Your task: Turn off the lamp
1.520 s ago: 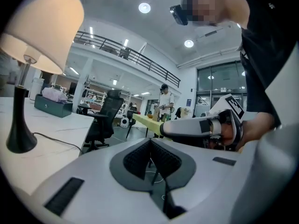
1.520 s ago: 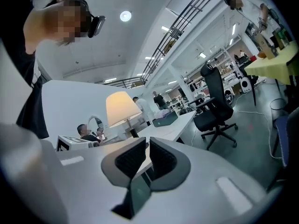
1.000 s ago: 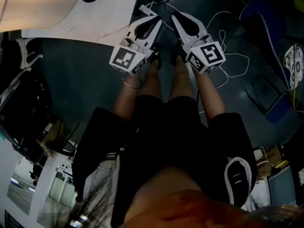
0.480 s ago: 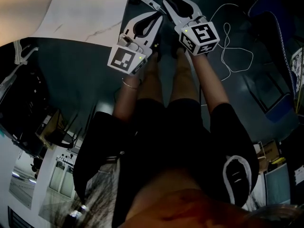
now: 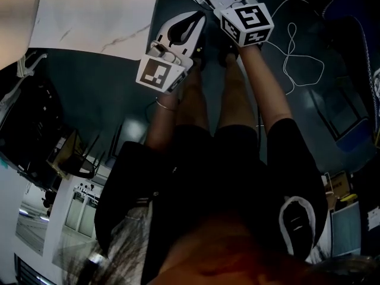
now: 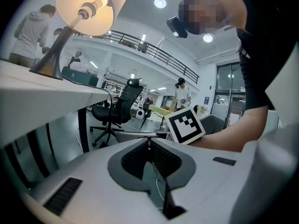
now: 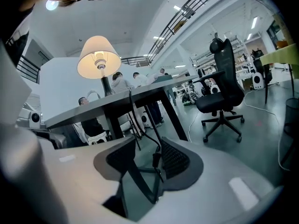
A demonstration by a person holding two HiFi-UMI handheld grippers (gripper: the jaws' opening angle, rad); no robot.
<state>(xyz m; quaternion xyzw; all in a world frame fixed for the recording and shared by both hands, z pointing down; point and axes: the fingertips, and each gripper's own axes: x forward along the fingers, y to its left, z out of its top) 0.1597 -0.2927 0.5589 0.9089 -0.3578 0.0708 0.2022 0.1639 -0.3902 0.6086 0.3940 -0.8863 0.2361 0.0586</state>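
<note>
the head view looks steeply down over the person (image 5: 225, 189) onto the dark floor (image 5: 107, 94), with the table (image 5: 101, 22) at far left. both gripper views ride low, below the tabletop, looking along their jaws across the room. both show the lit lamp (image 6: 91, 6) on that table, nearer in the left gripper view.

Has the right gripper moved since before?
Yes. The right gripper moved toward the picture's top, past the white table's near edge. Its jaws just opened, a black cord between them.

Count: lamp (image 7: 98, 57), one. Table (image 5: 101, 22) with white marbled top, one. Black office chair (image 7: 224, 94) on castors, one. Round ceiling lights (image 6: 160, 3), two. Background people (image 6: 30, 31) — several, too small to count exactly.
</note>
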